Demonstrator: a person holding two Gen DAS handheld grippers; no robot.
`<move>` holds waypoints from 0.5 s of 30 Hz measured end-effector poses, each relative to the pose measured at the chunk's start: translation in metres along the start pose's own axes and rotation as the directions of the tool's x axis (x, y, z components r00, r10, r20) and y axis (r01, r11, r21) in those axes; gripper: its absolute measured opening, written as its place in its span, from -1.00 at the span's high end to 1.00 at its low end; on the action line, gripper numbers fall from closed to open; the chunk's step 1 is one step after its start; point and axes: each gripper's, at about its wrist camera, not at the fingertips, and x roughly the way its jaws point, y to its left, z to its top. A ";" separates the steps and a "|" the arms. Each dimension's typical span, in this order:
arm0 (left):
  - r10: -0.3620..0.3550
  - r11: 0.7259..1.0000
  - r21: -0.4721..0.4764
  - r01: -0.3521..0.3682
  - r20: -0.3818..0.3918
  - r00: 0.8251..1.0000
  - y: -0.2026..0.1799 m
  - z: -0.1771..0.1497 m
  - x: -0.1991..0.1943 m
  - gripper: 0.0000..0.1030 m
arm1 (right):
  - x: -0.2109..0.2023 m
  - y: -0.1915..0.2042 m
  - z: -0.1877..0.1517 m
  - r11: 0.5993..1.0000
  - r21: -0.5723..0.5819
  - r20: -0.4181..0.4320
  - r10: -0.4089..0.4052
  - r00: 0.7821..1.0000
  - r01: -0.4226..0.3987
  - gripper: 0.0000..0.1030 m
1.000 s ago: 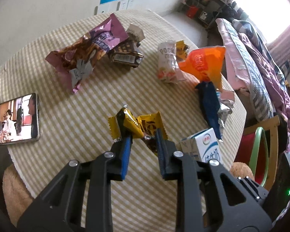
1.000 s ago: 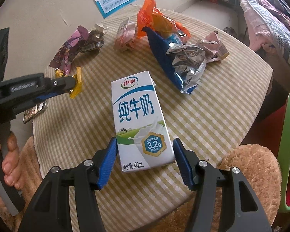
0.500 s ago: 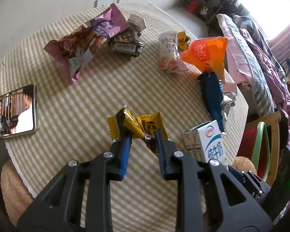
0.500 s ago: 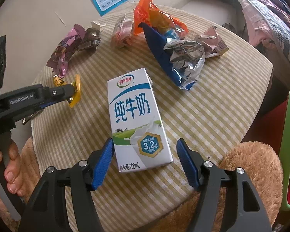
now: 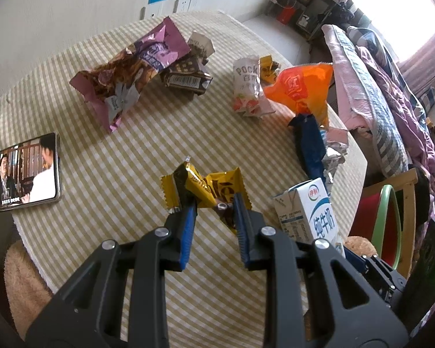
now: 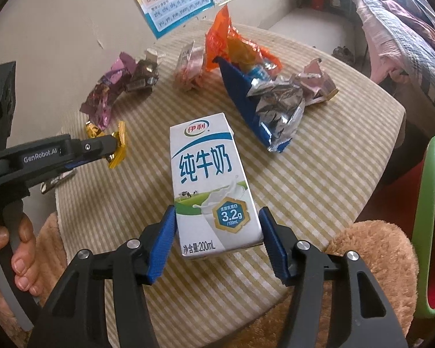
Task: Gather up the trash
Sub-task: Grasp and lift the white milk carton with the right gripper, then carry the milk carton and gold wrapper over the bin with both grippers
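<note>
Left tool (image 5: pixel 214 203) grips yellow wrapper (image 5: pixel 214 184); right tool (image 6: pixel 217 226), jaws just narrowing, touches milk carton (image 6: pixel 208 174)

The phone (image 5: pixel 20 174) is cut off by the left edge of the left wrist view, and in the right wrist view it is mostly hidden behind the left tool (image 6: pixel 113 150). The lower part of the yellow wrapper (image 5: pixel 208 188) is covered by that tool's fingers. The milk carton (image 5: pixel 310 211) is partly hidden behind one finger, and whether it is touched by the right tool's (image 6: pixel 217 232) pads cannot be told. The small print on the wall poster (image 6: pixel 174 0) is blurred.
</note>
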 end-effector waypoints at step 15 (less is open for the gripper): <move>-0.060 0.997 0.059 0.059 0.030 0.998 -0.033 -0.003 -0.024 0.52 | -0.055 -0.036 0.007 0.992 0.128 0.159 -0.003 0.987 -0.017 -0.04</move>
